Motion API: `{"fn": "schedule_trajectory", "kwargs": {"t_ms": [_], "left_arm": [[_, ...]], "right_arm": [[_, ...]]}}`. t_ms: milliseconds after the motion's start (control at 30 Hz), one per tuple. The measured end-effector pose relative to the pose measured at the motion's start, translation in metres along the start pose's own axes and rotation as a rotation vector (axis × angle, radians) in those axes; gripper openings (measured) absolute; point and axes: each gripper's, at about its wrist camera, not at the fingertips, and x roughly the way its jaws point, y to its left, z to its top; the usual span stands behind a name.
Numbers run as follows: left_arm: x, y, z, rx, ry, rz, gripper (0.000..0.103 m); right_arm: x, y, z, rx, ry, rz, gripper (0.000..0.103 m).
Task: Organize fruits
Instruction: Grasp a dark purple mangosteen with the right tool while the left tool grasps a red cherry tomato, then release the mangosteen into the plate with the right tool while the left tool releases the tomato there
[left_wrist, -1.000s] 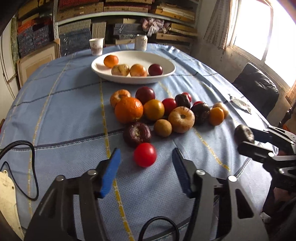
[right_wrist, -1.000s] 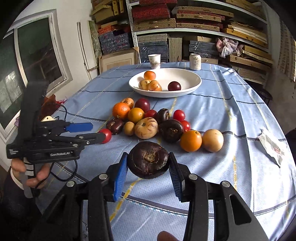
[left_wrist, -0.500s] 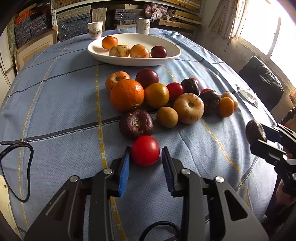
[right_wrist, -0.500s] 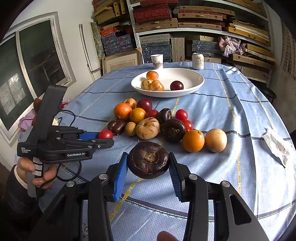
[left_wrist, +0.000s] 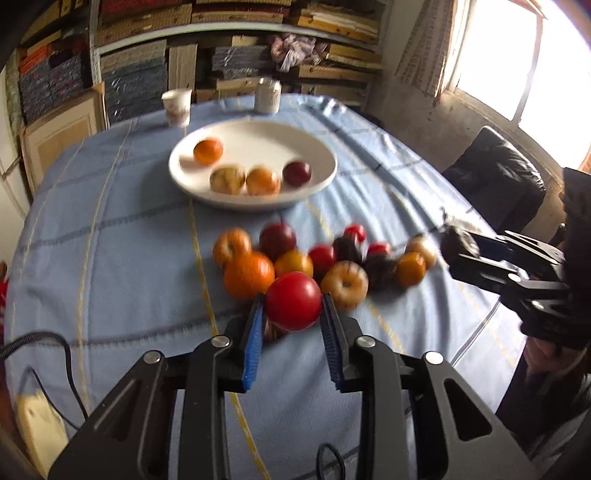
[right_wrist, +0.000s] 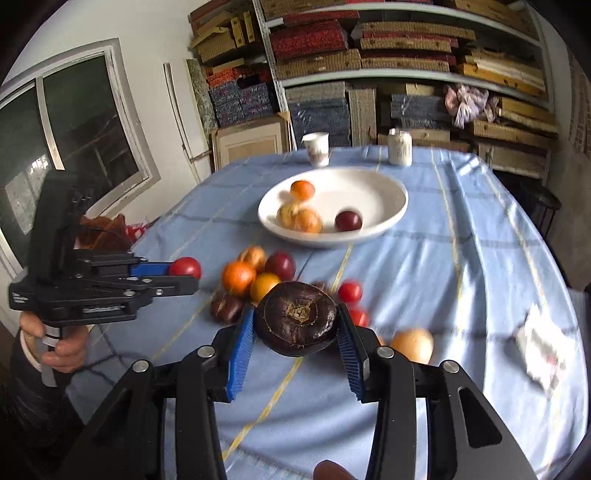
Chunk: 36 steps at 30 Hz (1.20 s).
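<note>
My left gripper (left_wrist: 293, 317) is shut on a red tomato (left_wrist: 293, 301) and holds it above the blue tablecloth; it also shows in the right wrist view (right_wrist: 184, 266). My right gripper (right_wrist: 295, 332) is shut on a dark purple fruit (right_wrist: 297, 317), lifted above the cloth, and shows at the right of the left wrist view (left_wrist: 460, 245). A white bowl (left_wrist: 317, 147) at the back holds several fruits. A cluster of oranges, red and dark fruits (left_wrist: 247, 275) lies in the middle of the table.
A paper cup (left_wrist: 177, 107) and a white can (left_wrist: 267, 96) stand behind the bowl. A crumpled wrapper (right_wrist: 539, 350) lies at the table's right. A cable (left_wrist: 44, 343) and a pale device (left_wrist: 40, 424) lie at the near left. A black chair (left_wrist: 495, 173) stands right.
My left gripper has closed on the red tomato and lifted it off the cloth. My right gripper has risen with the dark fruit still in it.
</note>
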Motion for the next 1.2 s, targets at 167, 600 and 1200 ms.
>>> {"fn": "schedule_trajectory", "kwargs": {"t_ms": [167, 600, 1200], "left_arm": [[0.017, 0.018, 0.073, 0.01, -0.052, 0.033, 0.029], [0.147, 0.097, 0.161, -0.113, 0.08, 0.085, 0.029], [0.003, 0.041, 0.095, -0.123, -0.147, 0.076, 0.095]], "right_arm": [[0.044, -0.028, 0.059, 0.019, -0.022, -0.009, 0.044], [0.189, -0.066, 0.123, 0.052, 0.115, 0.006, 0.044], [0.015, -0.031, 0.078, -0.078, -0.068, -0.062, 0.069]]}}
